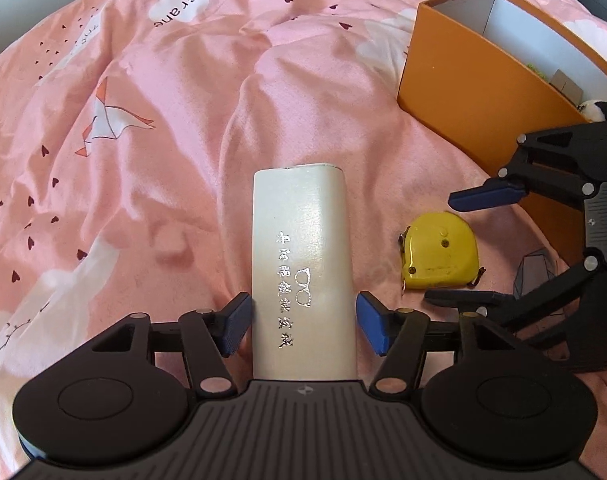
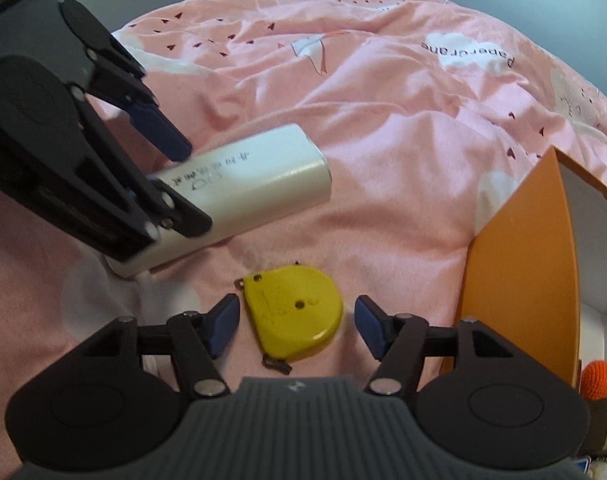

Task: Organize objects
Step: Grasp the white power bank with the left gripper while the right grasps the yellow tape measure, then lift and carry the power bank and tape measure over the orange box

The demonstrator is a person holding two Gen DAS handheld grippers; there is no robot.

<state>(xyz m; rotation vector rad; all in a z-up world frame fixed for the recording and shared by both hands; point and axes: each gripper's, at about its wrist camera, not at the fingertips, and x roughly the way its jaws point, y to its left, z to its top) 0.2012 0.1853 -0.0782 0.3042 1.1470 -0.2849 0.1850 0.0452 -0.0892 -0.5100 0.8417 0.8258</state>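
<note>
A white glasses case [image 1: 303, 264] with silver lettering lies on the pink bedspread. My left gripper [image 1: 303, 322] is open and straddles its near end, with a blue pad on each side and small gaps. The case also shows in the right wrist view [image 2: 247, 196]. A yellow tape measure [image 2: 293, 316] lies flat between the open fingers of my right gripper [image 2: 295, 328], not touched. The tape measure [image 1: 441, 256] and right gripper [image 1: 443, 246] also show at the right of the left wrist view. An orange box [image 1: 471, 96] stands open at the far right.
The pink bedspread [image 1: 163, 120] is rumpled, with folds and paper-crane prints. The orange box's wall [image 2: 523, 264] stands close to the right of my right gripper. A small orange knitted toy [image 2: 597, 380] and other small items lie in the box.
</note>
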